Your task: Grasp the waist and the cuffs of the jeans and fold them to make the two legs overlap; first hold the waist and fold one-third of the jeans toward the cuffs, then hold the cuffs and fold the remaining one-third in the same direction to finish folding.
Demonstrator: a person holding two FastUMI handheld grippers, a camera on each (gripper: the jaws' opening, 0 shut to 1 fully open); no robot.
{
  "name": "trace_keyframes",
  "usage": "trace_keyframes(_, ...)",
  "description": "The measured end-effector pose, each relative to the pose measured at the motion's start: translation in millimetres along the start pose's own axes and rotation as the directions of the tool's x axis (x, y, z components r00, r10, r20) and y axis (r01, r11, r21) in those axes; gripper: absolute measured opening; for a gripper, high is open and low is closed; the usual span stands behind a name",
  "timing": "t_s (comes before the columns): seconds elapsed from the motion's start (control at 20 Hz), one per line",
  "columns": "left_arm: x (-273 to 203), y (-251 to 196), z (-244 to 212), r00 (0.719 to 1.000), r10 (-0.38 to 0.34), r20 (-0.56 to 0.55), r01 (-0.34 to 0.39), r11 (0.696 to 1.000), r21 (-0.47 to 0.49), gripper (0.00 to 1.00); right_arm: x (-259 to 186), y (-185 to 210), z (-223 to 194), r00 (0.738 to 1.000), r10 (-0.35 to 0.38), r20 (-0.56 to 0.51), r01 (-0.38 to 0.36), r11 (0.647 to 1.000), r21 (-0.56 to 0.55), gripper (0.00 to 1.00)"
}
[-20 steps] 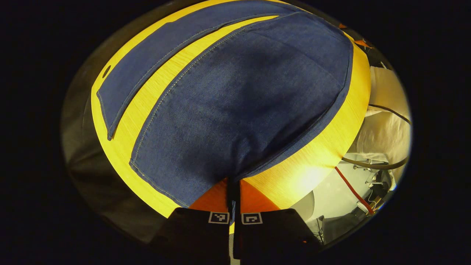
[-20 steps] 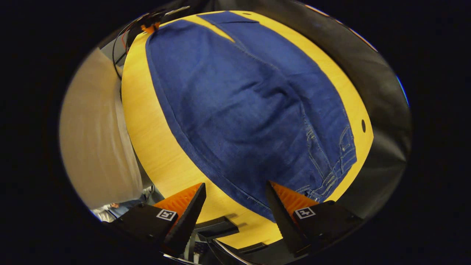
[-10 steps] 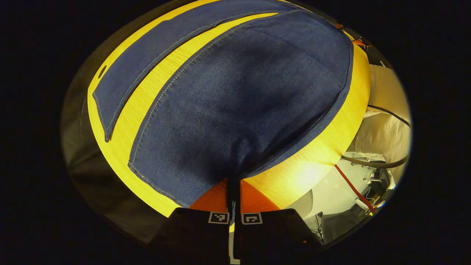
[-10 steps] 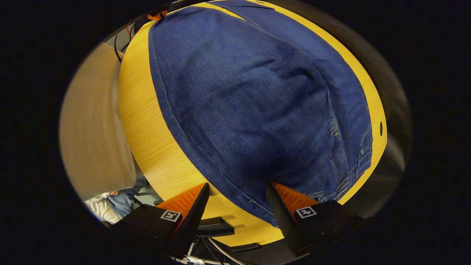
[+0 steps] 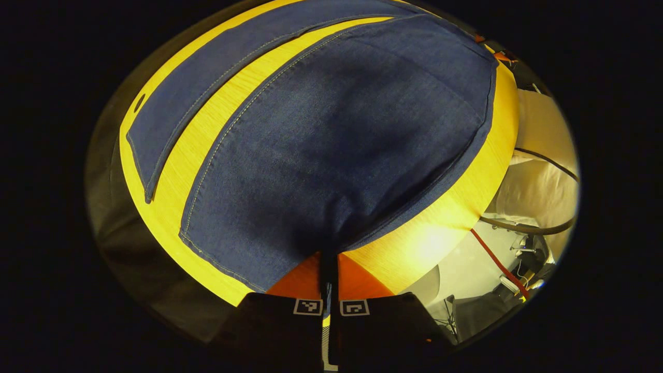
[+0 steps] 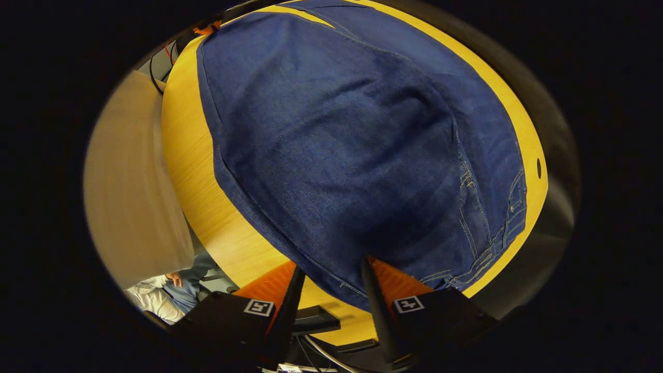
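Observation:
Dark blue jeans (image 5: pixel 331 134) lie spread on a yellow wooden table (image 5: pixel 435 233). In the left gripper view the near leg runs away from me, and the far leg (image 5: pixel 207 67) lies apart from it at the upper left. My left gripper (image 5: pixel 329 259) is shut on the near leg's cuff corner, which puckers up into the orange fingers. In the right gripper view the jeans (image 6: pixel 352 145) show their waistband with belt loops (image 6: pixel 510 217) at the right. My right gripper (image 6: pixel 329 282) is open, and the near waist edge lies between its fingers (image 6: pixel 370 285).
The table edge (image 6: pixel 191 155) curves along the left, with a person's light clothing (image 6: pixel 129 186) beyond it. A small round hole (image 6: pixel 538 168) marks the table's far side. A red cable (image 5: pixel 497 264) and white cloth (image 5: pixel 544 181) lie off the table's right edge.
My right gripper has moved forward onto the waist edge and its fingers have drawn closer together around the fabric. The left gripper keeps its hold on the cuff, barely shifted.

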State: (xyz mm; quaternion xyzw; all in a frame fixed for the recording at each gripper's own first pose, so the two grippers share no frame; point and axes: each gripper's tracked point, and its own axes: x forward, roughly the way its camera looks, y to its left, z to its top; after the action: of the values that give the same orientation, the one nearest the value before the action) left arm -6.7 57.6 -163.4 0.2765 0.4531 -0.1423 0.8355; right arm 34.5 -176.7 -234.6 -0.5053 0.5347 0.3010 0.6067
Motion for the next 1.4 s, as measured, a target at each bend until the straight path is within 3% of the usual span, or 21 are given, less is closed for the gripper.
trace_keyframes(0.1, 0, -1, 0, 1.0, 0.001, 0.007, -0.001, 1.0, -0.002, 0.0, -6, -4, 1, 1.0, -0.028, 0.012, 0.028, 1.0, 0.007, 0.56)
trace_keyframes(0.25, 0, -1, -1, 1.0, 0.002, 0.016, -0.002, 1.0, 0.003, 0.0, -2, -6, -1, 0.997, -0.069, 0.03, 0.069, 0.998, 0.017, 0.13)
trace_keyframes(0.35, 0, -1, -2, 1.0, -0.003, 0.006, 0.003, 1.0, 0.015, 0.0, -3, -1, -2, 0.998, -0.059, 0.018, 0.059, 0.998, 0.026, 0.09)
trace_keyframes(0.4, -1, -1, -3, 1.0, -0.011, -0.008, 0.011, 0.999, 0.031, 0.0, -6, -1, -3, 0.998, -0.055, 0.006, 0.055, 0.998, 0.024, 0.12)
trace_keyframes(0.45, 0, -1, -6, 0.999, -0.018, -0.042, 0.02, 0.999, 0.047, 0.0, -7, 1, -4, 0.999, -0.051, 0.007, 0.05, 0.998, 0.036, 0.04)
trace_keyframes(0.7, -18, 0, -11, 0.992, -0.021, -0.125, 0.041, 0.987, 0.155, 0.0, -36, -1, -3, 0.998, -0.043, 0.037, 0.039, 0.995, 0.094, 0.0)
trace_keyframes(0.95, -61, 15, -13, 0.985, -0.041, -0.168, 0.075, 0.976, 0.202, 0.0, -64, -9, 2, 0.997, -0.064, 0.033, 0.062, 0.997, 0.054, 0.03)
trace_keyframes(1.35, -139, 68, 26, 0.99, 0.072, -0.125, -0.031, 0.953, 0.301, 0.0, -127, -55, 25, 0.992, -0.107, 0.059, 0.103, 0.992, 0.073, 0.06)
trace_keyframes(1.4, -148, 76, 32, 0.989, 0.088, -0.123, -0.047, 0.951, 0.305, 0.0, -133, -62, 31, 0.991, -0.118, 0.065, 0.114, 0.991, 0.066, 0.03)
